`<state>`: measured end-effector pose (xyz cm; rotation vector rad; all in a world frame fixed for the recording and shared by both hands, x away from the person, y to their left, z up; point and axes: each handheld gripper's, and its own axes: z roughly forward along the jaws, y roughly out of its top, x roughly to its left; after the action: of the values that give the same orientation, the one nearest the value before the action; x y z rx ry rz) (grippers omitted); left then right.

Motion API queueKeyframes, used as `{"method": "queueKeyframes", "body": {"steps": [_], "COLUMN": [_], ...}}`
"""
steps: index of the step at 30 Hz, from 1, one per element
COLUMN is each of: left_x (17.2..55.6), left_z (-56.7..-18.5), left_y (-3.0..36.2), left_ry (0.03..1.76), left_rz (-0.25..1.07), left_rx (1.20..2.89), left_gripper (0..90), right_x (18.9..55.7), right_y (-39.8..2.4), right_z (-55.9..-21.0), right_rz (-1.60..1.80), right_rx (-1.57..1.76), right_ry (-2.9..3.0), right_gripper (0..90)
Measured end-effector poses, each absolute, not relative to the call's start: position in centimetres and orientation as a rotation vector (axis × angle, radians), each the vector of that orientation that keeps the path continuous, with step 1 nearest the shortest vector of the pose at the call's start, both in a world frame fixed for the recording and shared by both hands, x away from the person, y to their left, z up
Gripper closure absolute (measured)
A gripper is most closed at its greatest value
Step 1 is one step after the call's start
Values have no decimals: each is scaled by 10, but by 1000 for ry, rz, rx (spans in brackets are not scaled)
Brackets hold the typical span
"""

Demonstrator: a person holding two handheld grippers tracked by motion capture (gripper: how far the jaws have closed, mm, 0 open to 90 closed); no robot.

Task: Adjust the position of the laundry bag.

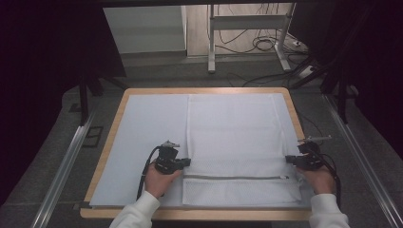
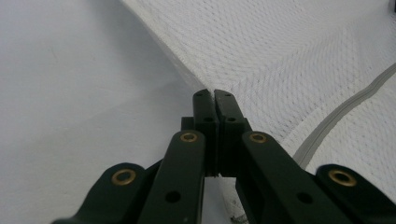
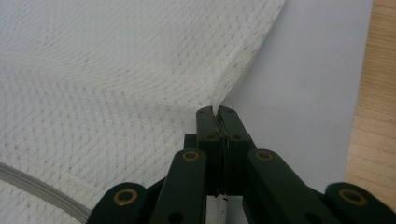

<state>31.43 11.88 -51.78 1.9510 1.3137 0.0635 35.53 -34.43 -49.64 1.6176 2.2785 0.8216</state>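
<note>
The left gripper [image 2: 214, 93] is clenched on the left edge of a white mesh bag [image 2: 289, 51], its two black jaws pressed together with the hem pinched between their tips. The cloth rises a little toward the pinch, forming a shallow ridge that runs away from the jaws. In the high view this gripper [image 1: 186, 162] sits at the bag's left edge, just above the grey zipper [image 1: 235, 177], with the person's left hand [image 1: 159, 179] behind it.

The right gripper [image 3: 216, 110] is likewise clamped on the bag's opposite edge [image 3: 116, 74], the hem caught between its closed jaws and the mesh pulled up into a soft fold beside them. From above it [image 1: 291, 160] lies at the bag's right edge, level with the left one (the right hand [image 1: 319, 178] holds it from the near side).

The bag [image 1: 233, 128] lies flat on a pale blue sheet [image 1: 147, 128] that covers most of the bench [image 1: 116, 118]. It occupies the right half of the sheet, reaching from the far edge to the near edge, with the zipper running across it close to the near edge.
</note>
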Motion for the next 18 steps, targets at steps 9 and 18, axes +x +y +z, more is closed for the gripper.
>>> {"method": "queueKeyframes", "body": {"steps": [9,18], "left_x": [313,313], "left_z": [-518,-517], "left_y": [129,138], "left_ry": [1326,1332], "left_rz": [67,69], "left_rx": [1938,1930], "left_gripper": [898,898], "right_x": [355,355], "right_y": [-338,-332], "right_z": [-496,-496], "right_rz": [853,885], "right_rx": [1604,1603], "right_ry": [2293,2297], "right_gripper": [880,881]}}
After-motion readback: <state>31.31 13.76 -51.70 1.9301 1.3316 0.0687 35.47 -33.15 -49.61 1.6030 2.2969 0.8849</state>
